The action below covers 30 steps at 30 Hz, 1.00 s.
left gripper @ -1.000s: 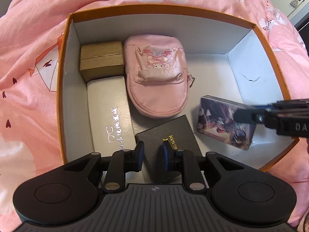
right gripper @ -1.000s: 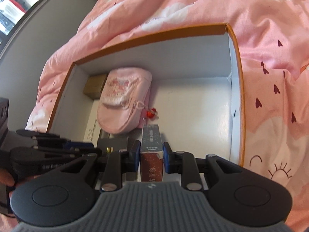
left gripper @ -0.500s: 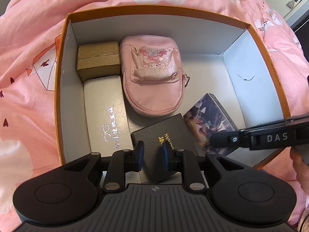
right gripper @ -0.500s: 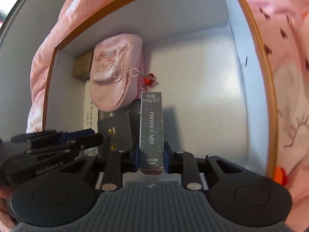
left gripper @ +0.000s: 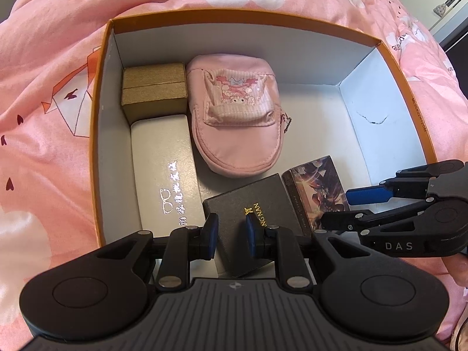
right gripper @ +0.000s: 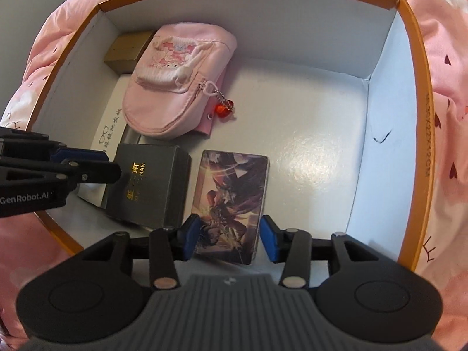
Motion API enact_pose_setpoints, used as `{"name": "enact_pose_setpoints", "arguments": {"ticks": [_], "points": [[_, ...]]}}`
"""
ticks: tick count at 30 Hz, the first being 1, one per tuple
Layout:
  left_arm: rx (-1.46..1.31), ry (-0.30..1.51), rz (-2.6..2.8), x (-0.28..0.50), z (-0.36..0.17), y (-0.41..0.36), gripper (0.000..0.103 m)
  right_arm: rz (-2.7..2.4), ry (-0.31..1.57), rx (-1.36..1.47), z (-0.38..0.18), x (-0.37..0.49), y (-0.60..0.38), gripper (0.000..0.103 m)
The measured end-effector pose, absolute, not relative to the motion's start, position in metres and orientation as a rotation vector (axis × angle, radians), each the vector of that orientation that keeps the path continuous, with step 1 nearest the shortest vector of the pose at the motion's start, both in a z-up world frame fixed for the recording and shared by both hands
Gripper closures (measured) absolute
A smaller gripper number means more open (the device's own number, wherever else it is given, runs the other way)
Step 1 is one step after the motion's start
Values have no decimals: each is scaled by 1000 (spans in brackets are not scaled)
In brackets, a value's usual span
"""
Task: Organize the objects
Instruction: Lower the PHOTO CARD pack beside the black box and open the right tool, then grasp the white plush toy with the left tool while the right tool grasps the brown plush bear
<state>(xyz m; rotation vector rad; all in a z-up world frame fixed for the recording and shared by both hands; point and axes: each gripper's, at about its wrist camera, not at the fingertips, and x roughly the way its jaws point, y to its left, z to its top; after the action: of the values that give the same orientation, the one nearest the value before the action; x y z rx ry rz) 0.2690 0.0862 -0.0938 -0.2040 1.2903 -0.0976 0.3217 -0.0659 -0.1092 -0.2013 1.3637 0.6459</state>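
An orange-rimmed box (left gripper: pixel 415 93) (right gripper: pixel 415 29) with white inside lies on a pink bedspread. In it are a gold box (left gripper: pixel 153 87) (right gripper: pixel 125 48), a white glasses case (left gripper: pixel 165 172), a pink pouch (left gripper: pixel 237 117) (right gripper: pixel 172 82), a black box (left gripper: pixel 248 210) (right gripper: pixel 149 184) and a photo card box (left gripper: pixel 318 187) (right gripper: pixel 231 201) lying flat beside it. My right gripper (right gripper: pixel 231 235) (left gripper: pixel 348 207) is open, its jaws apart on either side of the card box's near end. My left gripper (left gripper: pixel 229 234) (right gripper: pixel 112 165) is open and empty above the black box.
The right half of the box floor (right gripper: pixel 316 158) is bare white card. A red charm (right gripper: pixel 225 108) on a chain hangs from the pouch. Pink bedding (left gripper: pixel 49 102) surrounds the box on all sides.
My right gripper lowered the photo card box into the box, laid it flat beside the black box and opened, letting it go. My left gripper stayed in place.
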Motion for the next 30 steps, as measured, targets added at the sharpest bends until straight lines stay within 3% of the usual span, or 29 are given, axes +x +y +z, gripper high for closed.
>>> {"name": "enact_pose_setpoints", "arguments": {"ticks": [1, 3, 6, 20, 30], "points": [[-208, 1288, -97, 268, -92, 88, 81, 646, 1369, -194, -109, 323, -66, 56], [-215, 1285, -95, 268, -91, 91, 81, 648, 1377, -183, -110, 324, -67, 70], [-216, 1283, -94, 268, -89, 92, 81, 670, 1407, -155, -115, 326, -68, 80], [-201, 1270, -90, 264, -88, 86, 81, 729, 1375, -175, -119, 325, -69, 80], [-178, 1109, -118, 223, -33, 60, 79, 753, 1158, -188, -71, 299, -85, 74]]}}
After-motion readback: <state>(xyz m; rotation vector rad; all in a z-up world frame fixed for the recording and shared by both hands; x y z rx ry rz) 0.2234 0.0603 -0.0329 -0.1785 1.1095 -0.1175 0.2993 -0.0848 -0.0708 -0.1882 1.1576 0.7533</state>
